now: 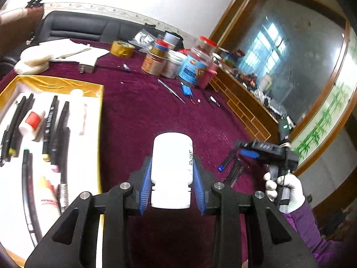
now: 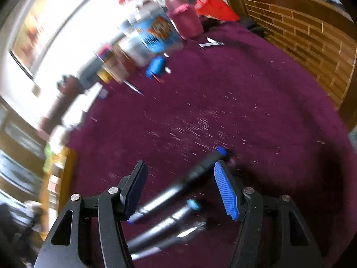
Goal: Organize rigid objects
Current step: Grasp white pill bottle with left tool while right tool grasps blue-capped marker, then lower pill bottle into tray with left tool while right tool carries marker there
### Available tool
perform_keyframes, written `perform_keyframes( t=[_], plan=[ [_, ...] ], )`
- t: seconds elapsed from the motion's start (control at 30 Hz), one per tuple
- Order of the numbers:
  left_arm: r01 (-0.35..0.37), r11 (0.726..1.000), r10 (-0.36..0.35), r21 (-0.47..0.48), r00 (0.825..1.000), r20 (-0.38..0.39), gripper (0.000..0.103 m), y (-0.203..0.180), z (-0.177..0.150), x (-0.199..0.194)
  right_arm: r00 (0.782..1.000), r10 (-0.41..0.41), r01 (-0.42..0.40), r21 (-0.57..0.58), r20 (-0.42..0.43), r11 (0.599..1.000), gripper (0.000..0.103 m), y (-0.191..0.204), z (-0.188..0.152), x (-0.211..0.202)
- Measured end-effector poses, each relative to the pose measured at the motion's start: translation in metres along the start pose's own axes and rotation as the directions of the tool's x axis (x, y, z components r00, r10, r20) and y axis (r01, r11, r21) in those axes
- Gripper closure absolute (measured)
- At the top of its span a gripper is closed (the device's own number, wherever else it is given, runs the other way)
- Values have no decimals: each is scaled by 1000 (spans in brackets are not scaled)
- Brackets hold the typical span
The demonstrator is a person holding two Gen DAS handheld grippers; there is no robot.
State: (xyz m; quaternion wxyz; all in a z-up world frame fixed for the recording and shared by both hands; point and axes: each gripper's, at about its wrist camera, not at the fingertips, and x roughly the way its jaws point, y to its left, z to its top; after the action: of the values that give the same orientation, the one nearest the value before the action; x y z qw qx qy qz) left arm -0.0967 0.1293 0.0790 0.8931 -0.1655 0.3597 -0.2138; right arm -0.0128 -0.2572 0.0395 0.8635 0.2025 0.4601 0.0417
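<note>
My left gripper (image 1: 172, 163) is shut on a white plastic bottle (image 1: 170, 178), its blue pads pressing both sides, and holds it above the purple cloth. To the left lies a gold-edged white tray (image 1: 55, 83) with several black pens (image 1: 50, 122) and a small red-labelled bottle (image 1: 32, 121). My right gripper (image 2: 180, 165) stands open, pointing down over loose pens on the cloth. A blue-capped dark pen (image 2: 200, 165) crosses between its fingers, apart from the pads, and two more pens (image 2: 169, 221) lie nearer the camera. In the left wrist view a gloved hand (image 1: 287, 189) holds that gripper (image 1: 250, 149).
A cluster of jars and tins (image 1: 176, 62) stands at the back of the table, seen blurred in the right wrist view (image 2: 154, 35). A gold tape roll (image 1: 122, 48), tweezers (image 1: 170, 90) and a small blue object (image 1: 185, 89) lie near them. A wooden ledge (image 1: 243, 102) borders the right side.
</note>
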Motion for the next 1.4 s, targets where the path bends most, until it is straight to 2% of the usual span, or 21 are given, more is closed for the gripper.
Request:
perform_keyframes(
  t=[0.1, 0.3, 0.37, 0.4, 0.47, 0.5, 0.57, 0.7, 0.8, 0.93, 1.03, 1.1, 1.2, 1.4],
  plan=[
    [-5, 1000, 5, -27, 1000, 28, 72, 14, -1, -14, 992, -96, 95, -13, -82, 995, 44, 8, 2, 20],
    [-38, 996, 44, -84, 997, 70, 72, 43, -7, -40, 979, -184, 172, -123, -92, 977, 45, 52, 2, 39],
    [-50, 993, 59, -108, 995, 82, 72, 54, -9, -47, 973, -218, 204, -152, -78, 967, 48, 63, -3, 43],
    [-54, 991, 65, -118, 994, 87, 72, 58, -10, -50, 970, -233, 218, -169, -70, 961, 50, 67, -6, 44],
    [-63, 989, 77, -137, 992, 98, 72, 67, -12, -57, 961, -273, 259, -202, -44, 944, 74, 73, -15, 42],
    [-67, 987, 82, -144, 991, 103, 72, 71, -13, -59, 959, -283, 271, -209, -32, 940, 79, 73, -18, 39],
    [-78, 984, 96, -157, 989, 111, 72, 79, -15, -64, 971, -234, 224, -183, -36, 957, 87, 68, -22, 33],
    [-113, 975, 137, -189, 984, 117, 72, 97, -21, -76, 995, -84, 79, -80, -62, 994, 90, 57, -24, 21],
    [-158, 963, 186, -218, 976, 113, 72, 114, -26, -85, 998, 13, -17, -64, -64, 998, 90, 65, -29, 12],
    [-222, 937, 255, -271, 962, 94, 72, 136, -31, -94, 988, 134, -141, -90, -75, 986, 90, 97, -33, 4],
    [-269, 920, 302, -285, 950, 78, 72, 144, -35, -97, 968, 229, -241, -124, -103, 963, 90, 128, -38, 1],
    [-308, 908, 336, -283, 940, 58, 72, 149, -36, -94, 947, 292, -310, -143, -134, 940, 90, 152, -44, 0],
    [-330, 897, 351, -294, 936, 19, 72, 158, -38, -87, 915, 355, -388, -175, -191, 905, 90, 186, -56, 2],
    [-367, 881, 379, -300, 925, -22, 71, 170, -39, -81, 851, 413, -494, -231, -325, 838, 90, 256, -88, 17]
  ],
)
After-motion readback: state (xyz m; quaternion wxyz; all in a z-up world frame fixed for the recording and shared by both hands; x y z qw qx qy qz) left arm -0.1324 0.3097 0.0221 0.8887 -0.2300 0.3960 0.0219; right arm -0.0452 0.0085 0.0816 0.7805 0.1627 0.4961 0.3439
